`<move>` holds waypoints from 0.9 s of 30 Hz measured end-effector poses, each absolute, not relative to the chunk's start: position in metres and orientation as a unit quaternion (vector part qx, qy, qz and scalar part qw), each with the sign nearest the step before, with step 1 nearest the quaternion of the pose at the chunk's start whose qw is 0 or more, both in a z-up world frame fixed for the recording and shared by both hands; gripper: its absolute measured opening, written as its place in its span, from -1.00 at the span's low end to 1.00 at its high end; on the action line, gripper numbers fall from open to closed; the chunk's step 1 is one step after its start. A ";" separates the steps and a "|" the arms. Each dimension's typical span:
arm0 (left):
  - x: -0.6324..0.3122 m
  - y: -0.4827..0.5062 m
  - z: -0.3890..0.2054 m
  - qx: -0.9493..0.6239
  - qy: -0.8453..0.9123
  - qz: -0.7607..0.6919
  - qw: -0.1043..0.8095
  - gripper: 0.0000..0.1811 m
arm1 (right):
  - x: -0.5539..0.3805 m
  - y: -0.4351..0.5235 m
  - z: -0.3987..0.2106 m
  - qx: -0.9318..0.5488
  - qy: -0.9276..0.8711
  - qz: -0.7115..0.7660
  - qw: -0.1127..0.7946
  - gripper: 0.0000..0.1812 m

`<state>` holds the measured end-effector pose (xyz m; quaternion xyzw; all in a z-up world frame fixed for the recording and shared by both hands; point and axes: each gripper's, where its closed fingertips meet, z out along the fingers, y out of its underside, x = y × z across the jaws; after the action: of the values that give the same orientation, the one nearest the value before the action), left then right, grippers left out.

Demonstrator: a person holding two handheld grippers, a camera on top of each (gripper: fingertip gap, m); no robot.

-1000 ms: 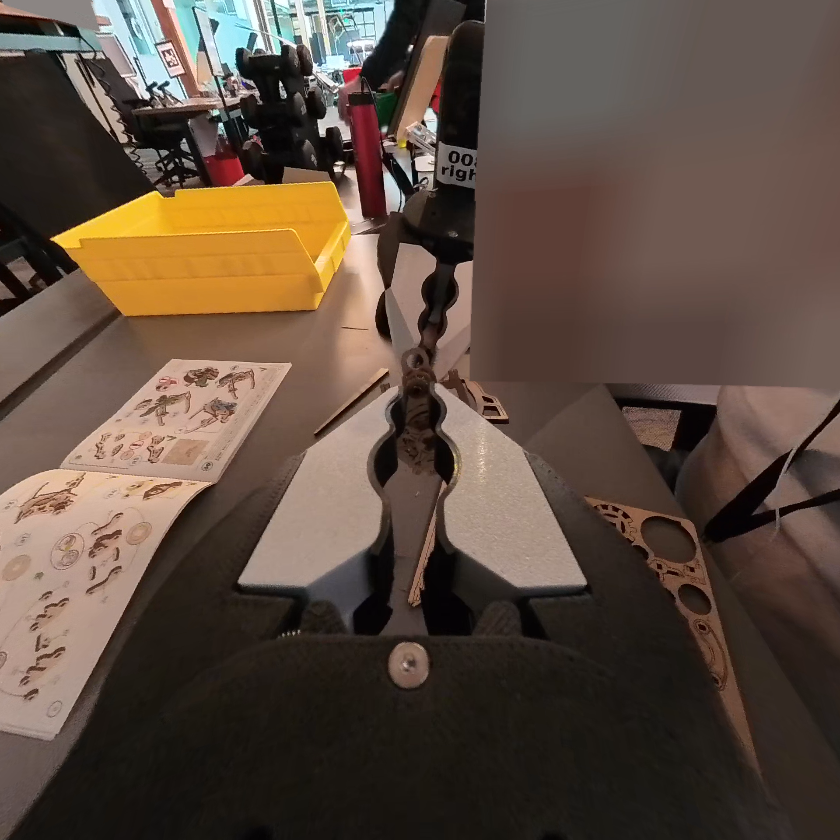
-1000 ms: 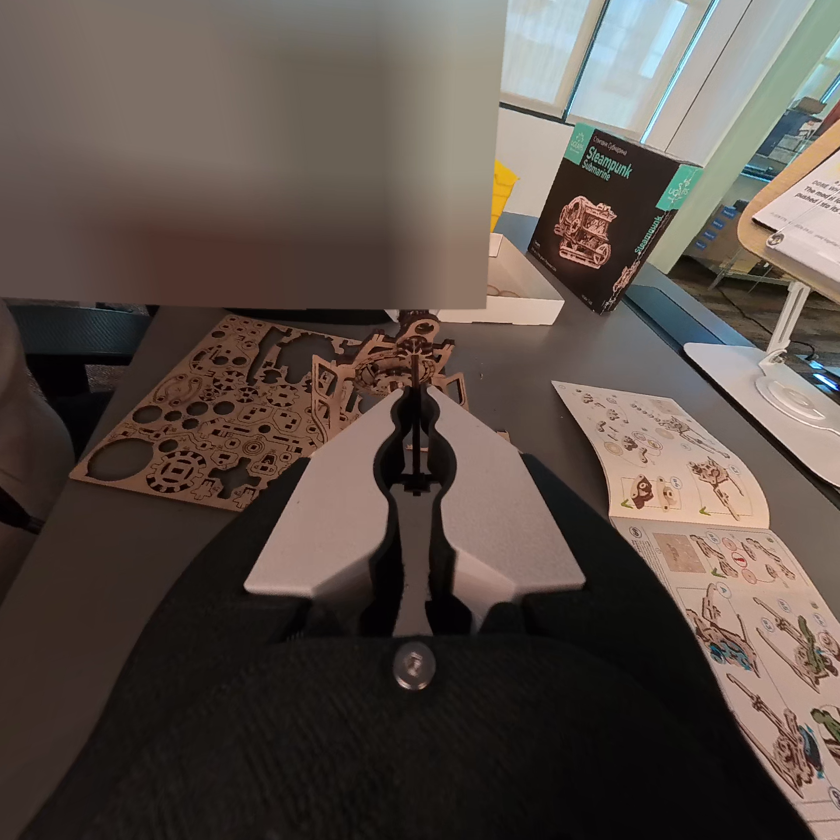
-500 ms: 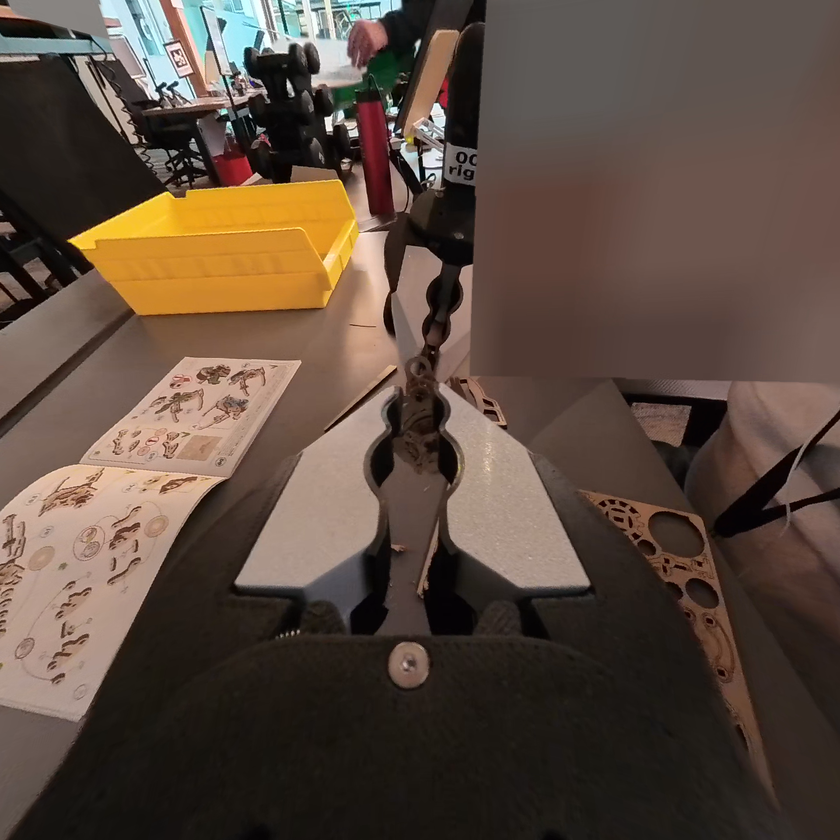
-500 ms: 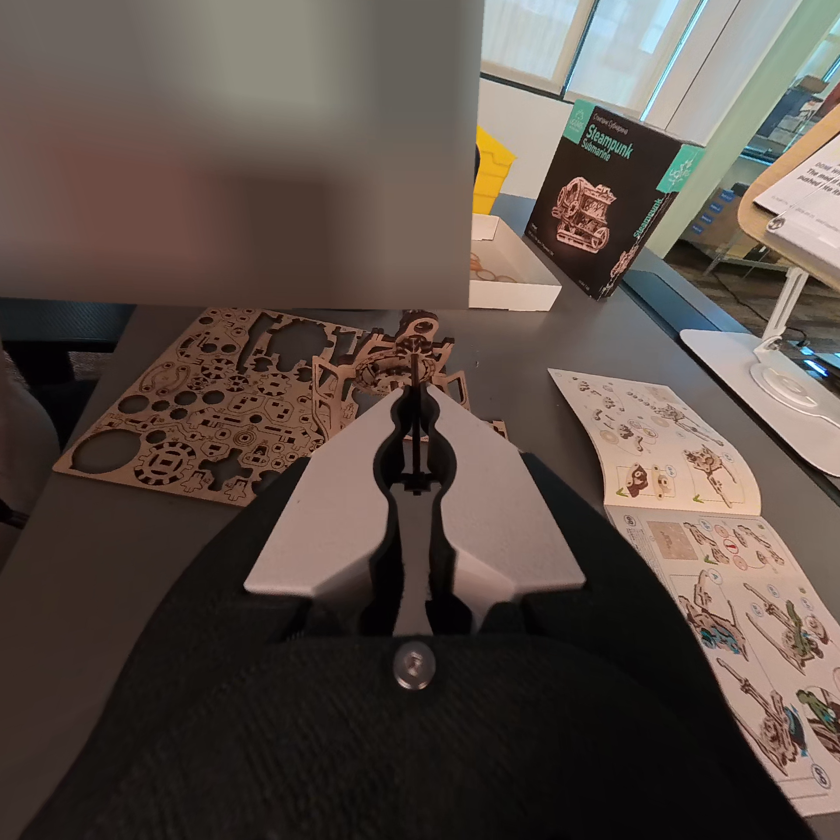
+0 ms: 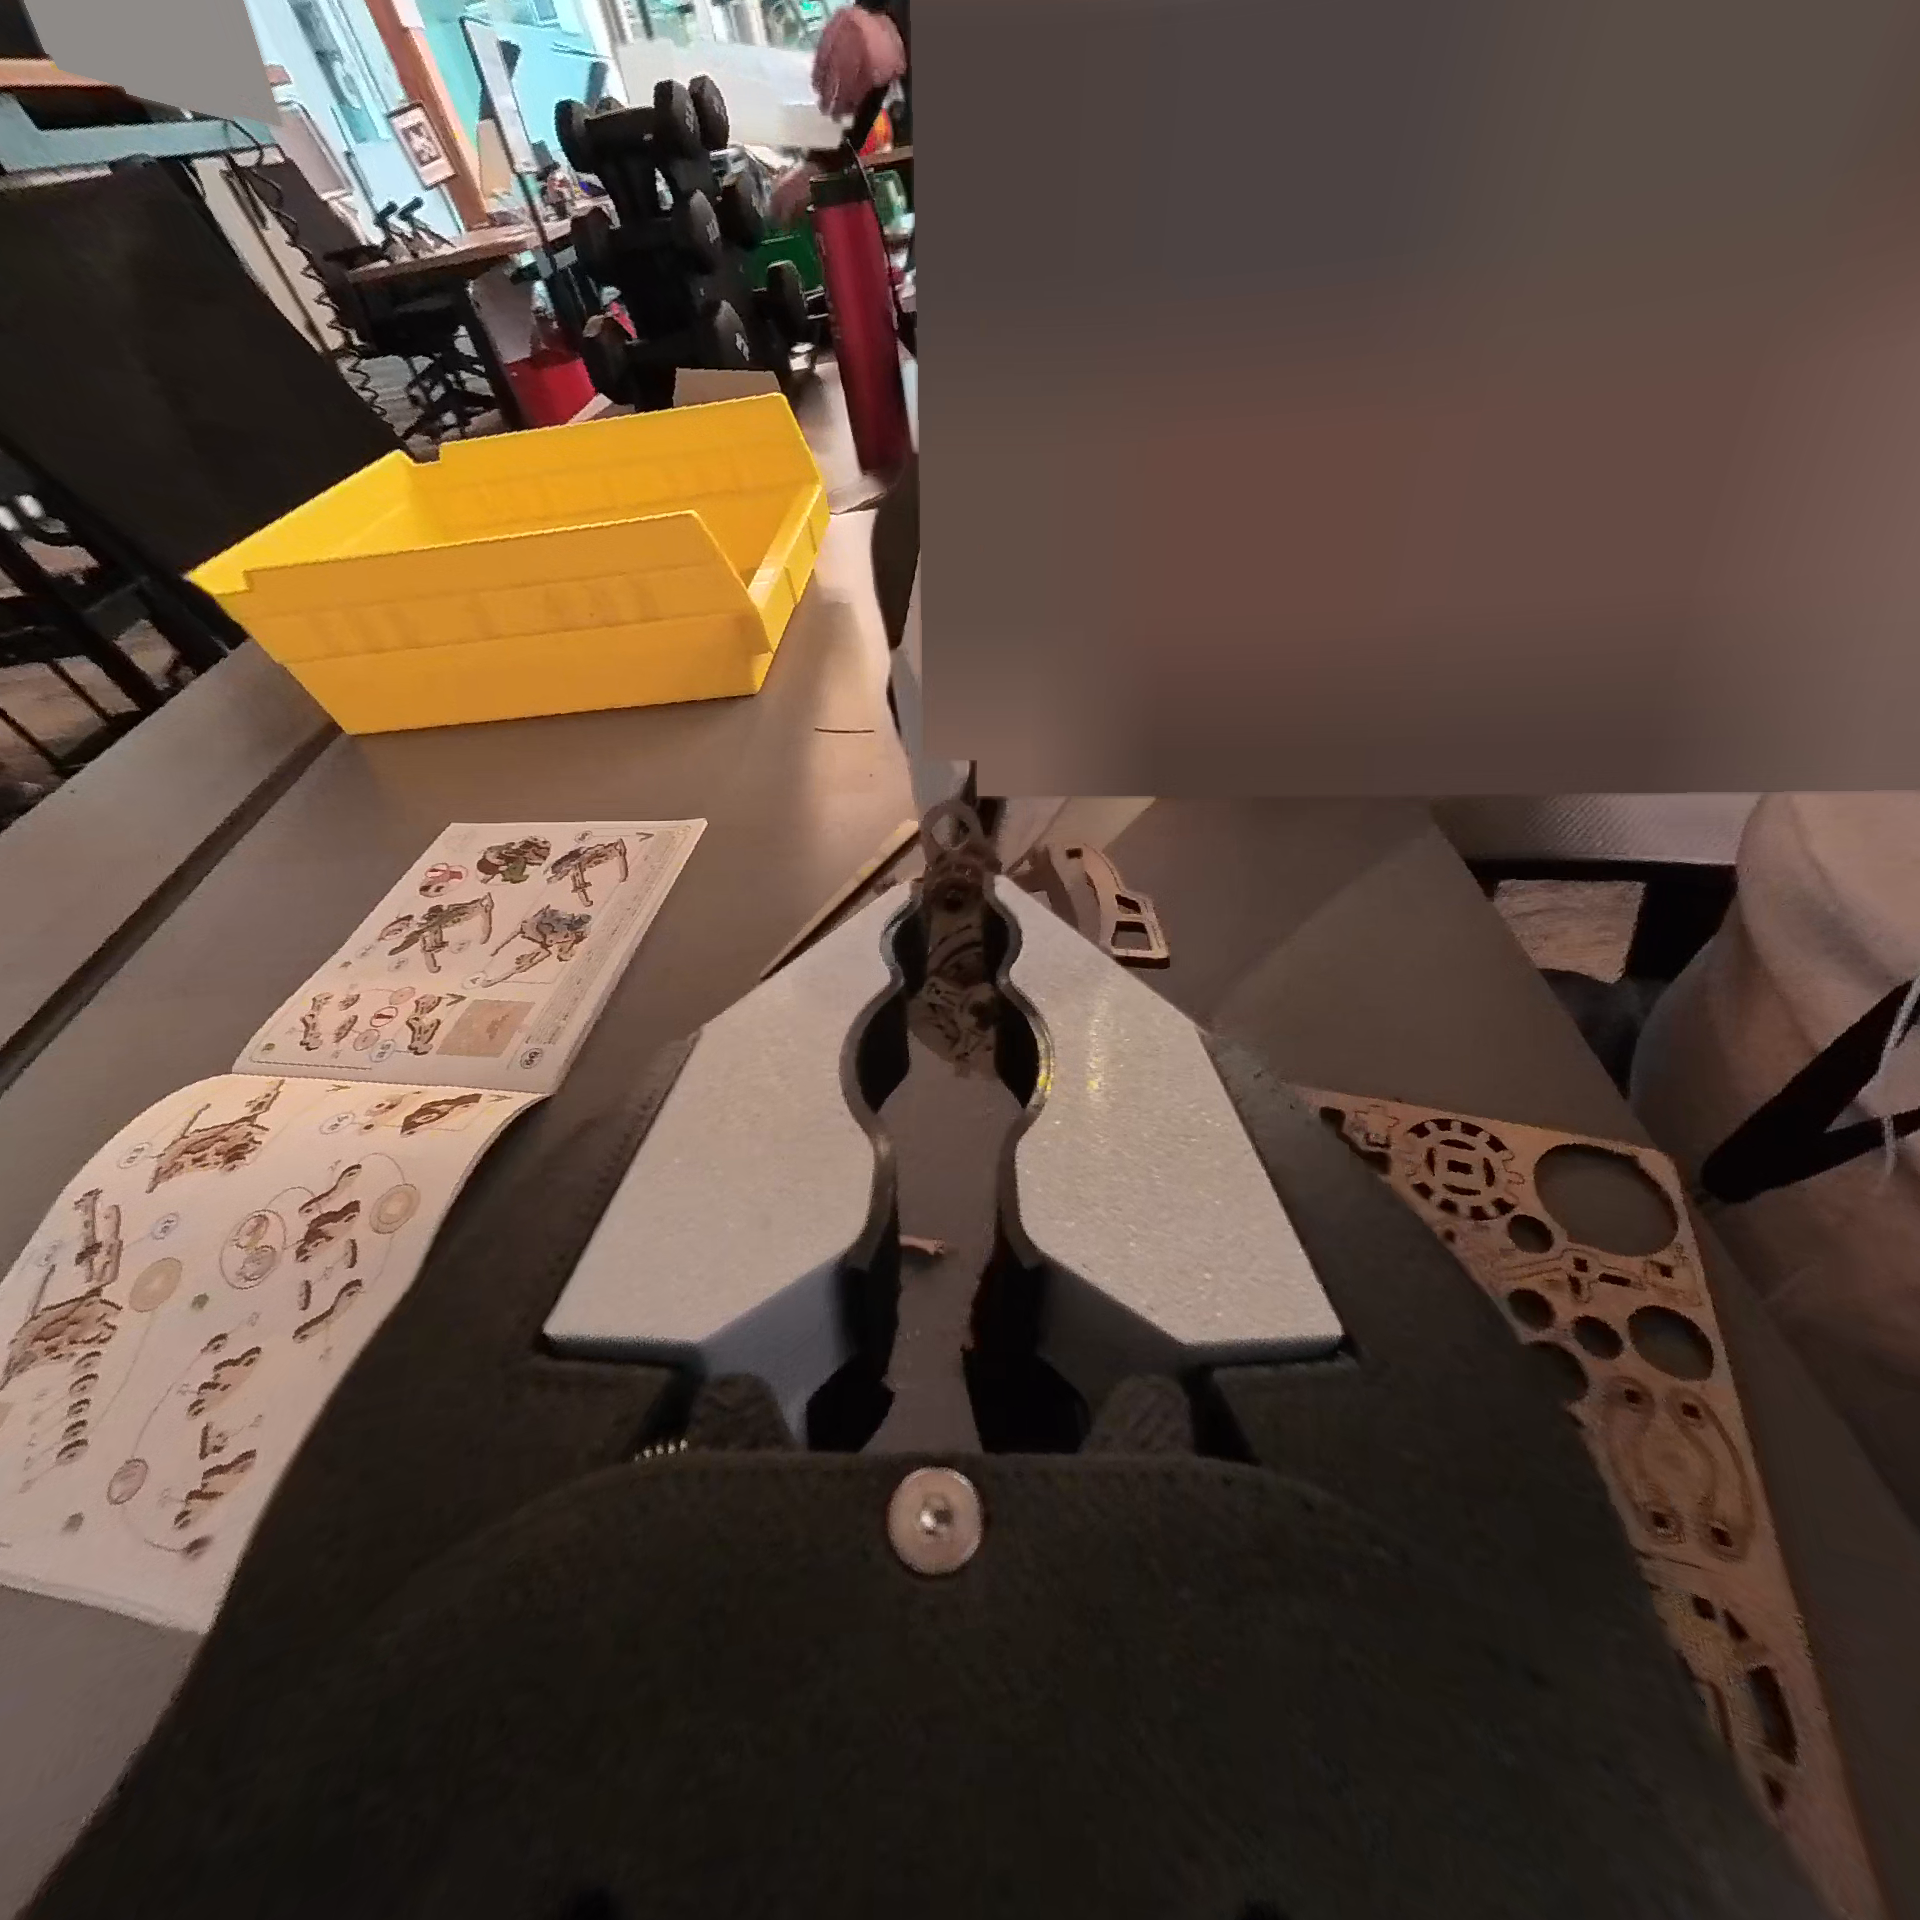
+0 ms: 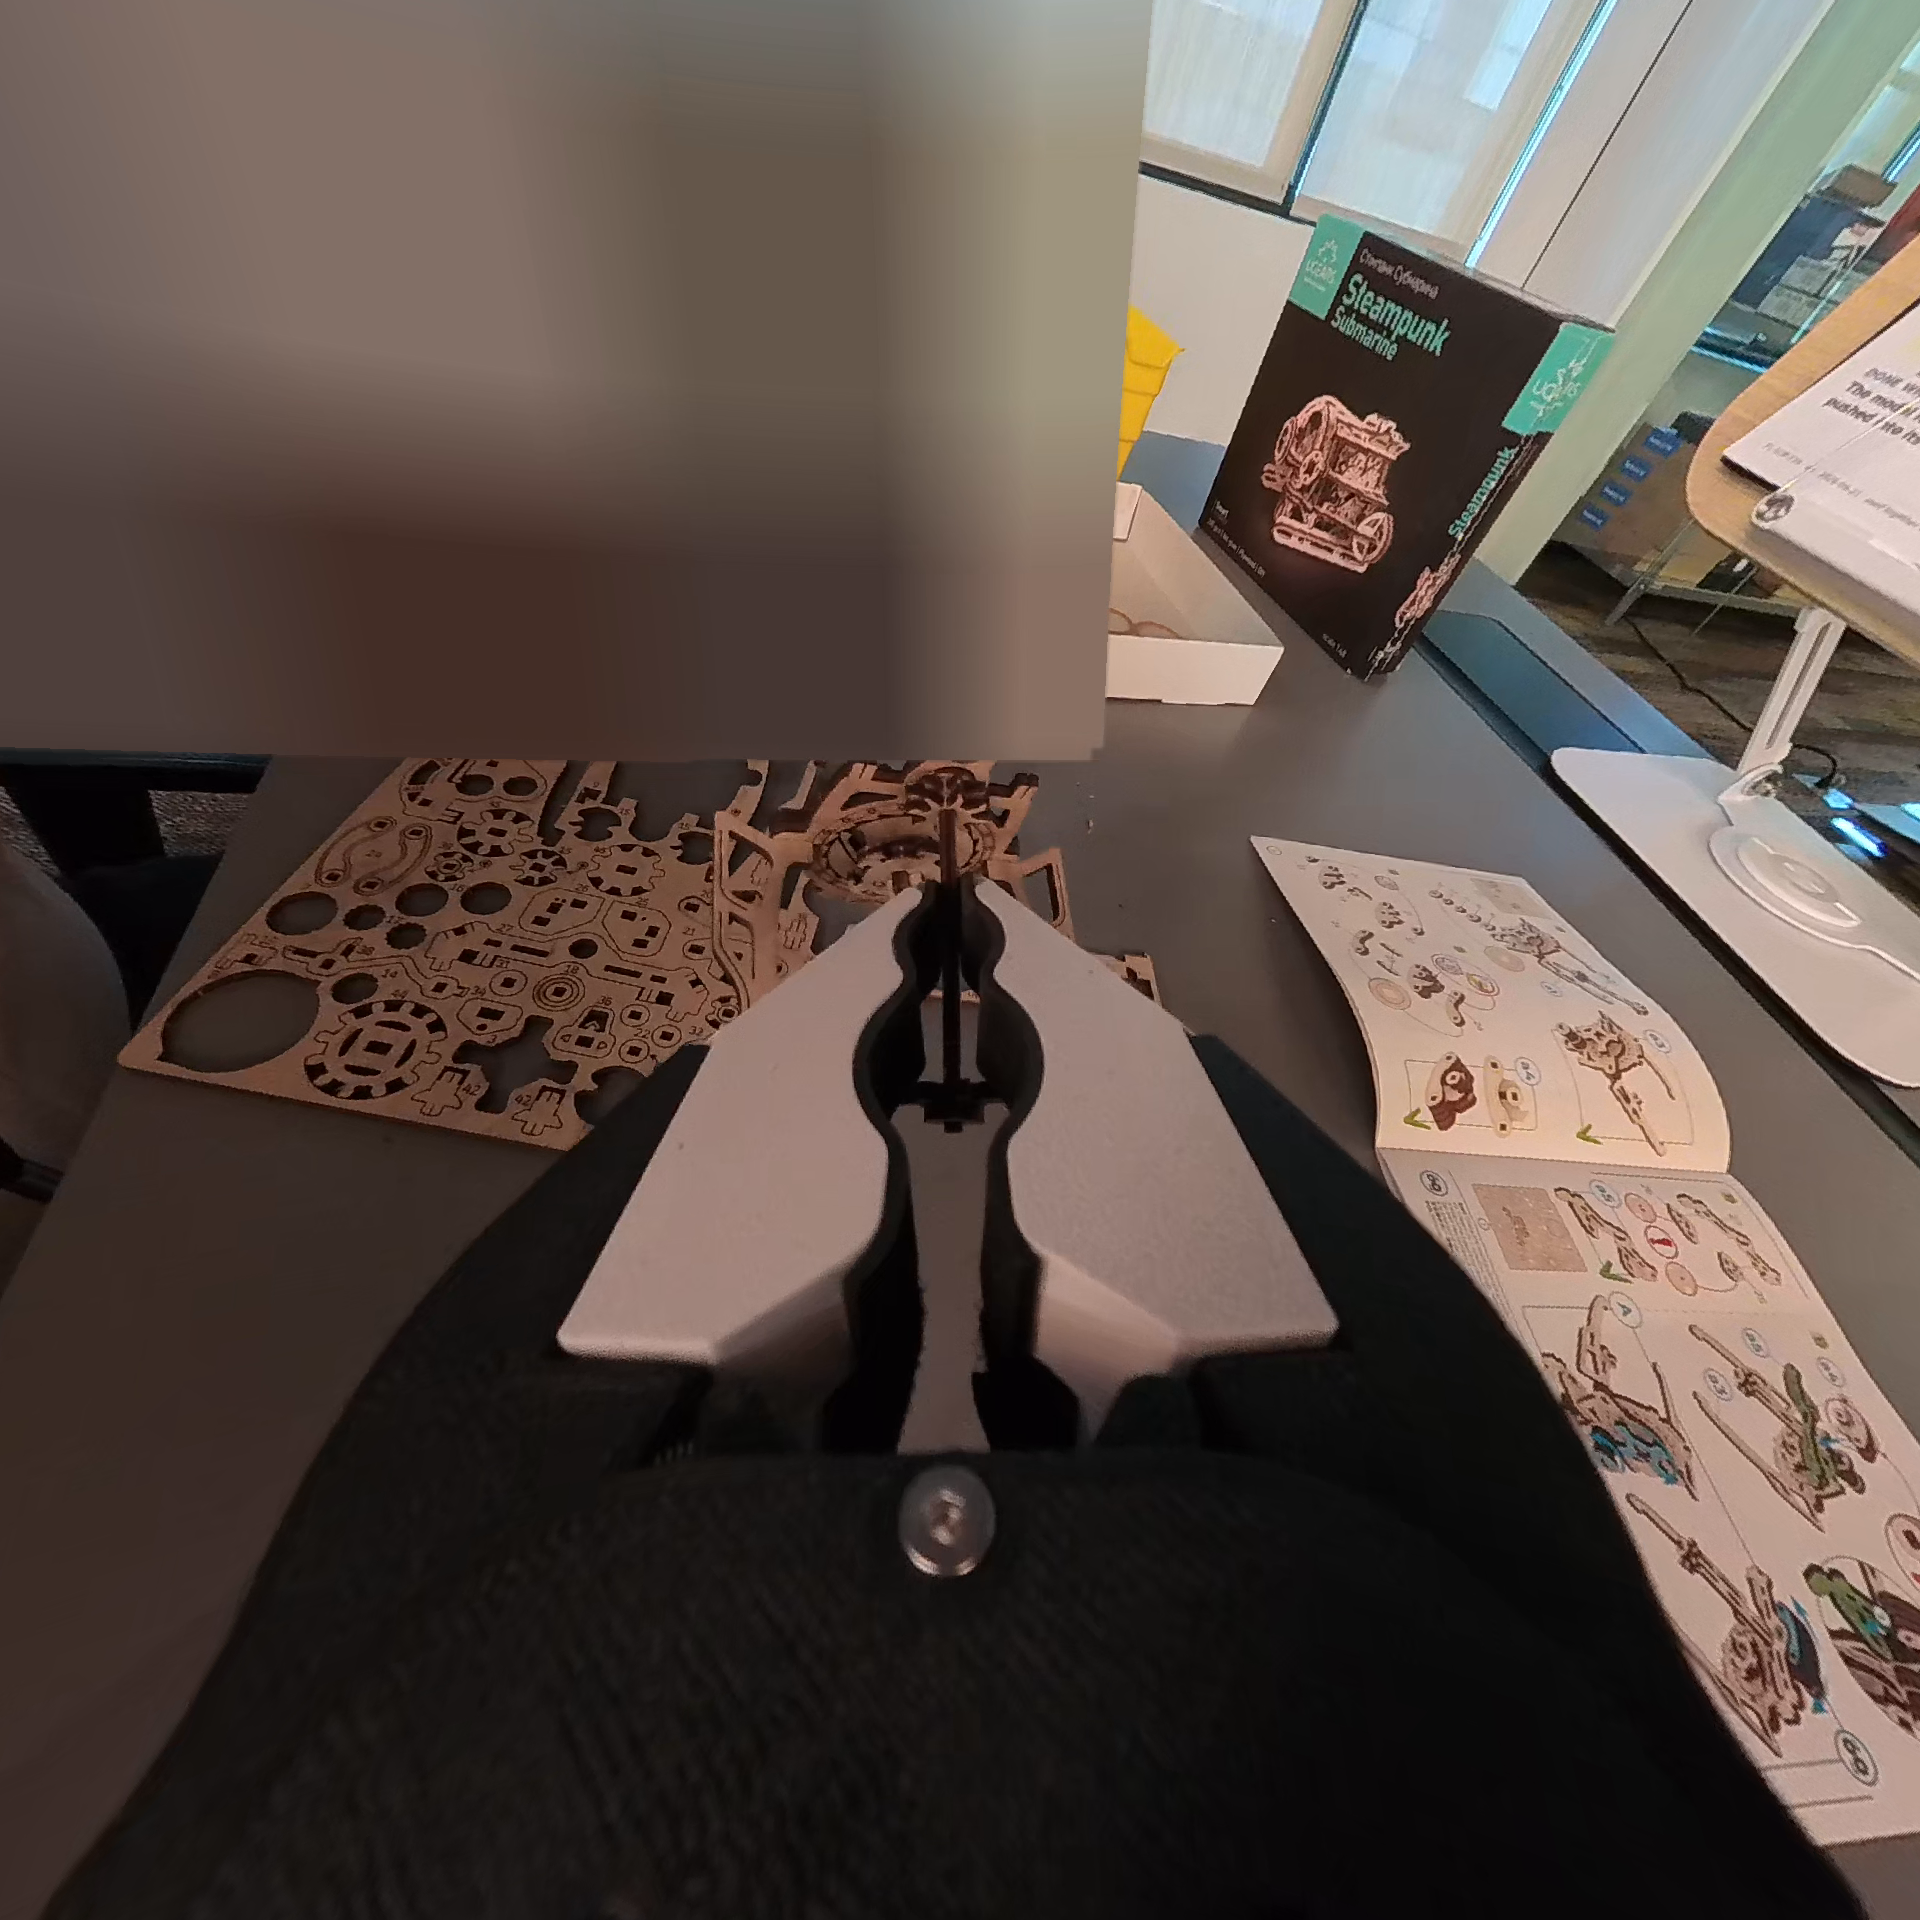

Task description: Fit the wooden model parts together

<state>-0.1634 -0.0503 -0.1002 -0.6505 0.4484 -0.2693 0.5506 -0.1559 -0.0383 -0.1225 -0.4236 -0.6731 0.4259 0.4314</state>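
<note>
**Two thin wooden parts brought edge to edge**

The left gripper (image 5: 951, 894) is clenched on a flat fretwork piece (image 5: 954, 997), held on edge between its tips. The right gripper (image 6: 948, 899) pinches a thin dark wooden strip (image 6: 948, 997), its far end at the round wooden assembly (image 6: 899, 847) just beyond the tips. Whether that assembly rests on the table (image 6: 312, 1247) cannot be told. The cut-out sheet (image 6: 416, 966) lies to the left and the instruction booklet (image 6: 1538, 1091) to the right.

The step looks like seating a tab in its slot. It likely calls for keeping both parts in one plane, pressing straight and gently, and not twisting, since wood this thin could snap.
</note>
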 end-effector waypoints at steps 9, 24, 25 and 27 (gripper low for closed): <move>-0.160 -0.060 -0.098 -0.622 0.485 -0.255 0.560 -0.91 | -0.154 -0.048 -0.121 -0.414 -0.676 0.455 0.406 -1.00; -0.159 -0.058 -0.098 -0.629 0.480 -0.246 0.560 -0.83 | -0.154 -0.049 -0.122 -0.423 -0.669 0.475 0.384 -0.99; -0.158 -0.058 -0.098 -0.629 0.482 -0.245 0.559 -0.84 | -0.155 -0.050 -0.123 -0.423 -0.672 0.472 0.383 -0.99; -0.157 -0.059 -0.100 -0.629 0.485 -0.245 0.556 -0.87 | -0.155 -0.050 -0.125 -0.423 -0.676 0.468 0.382 -0.99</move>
<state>-0.1569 -0.0592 -0.0997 -0.6288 0.4853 -0.2447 0.5561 -0.1553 -0.0504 -0.1254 -0.4229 -0.6756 0.4677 0.3821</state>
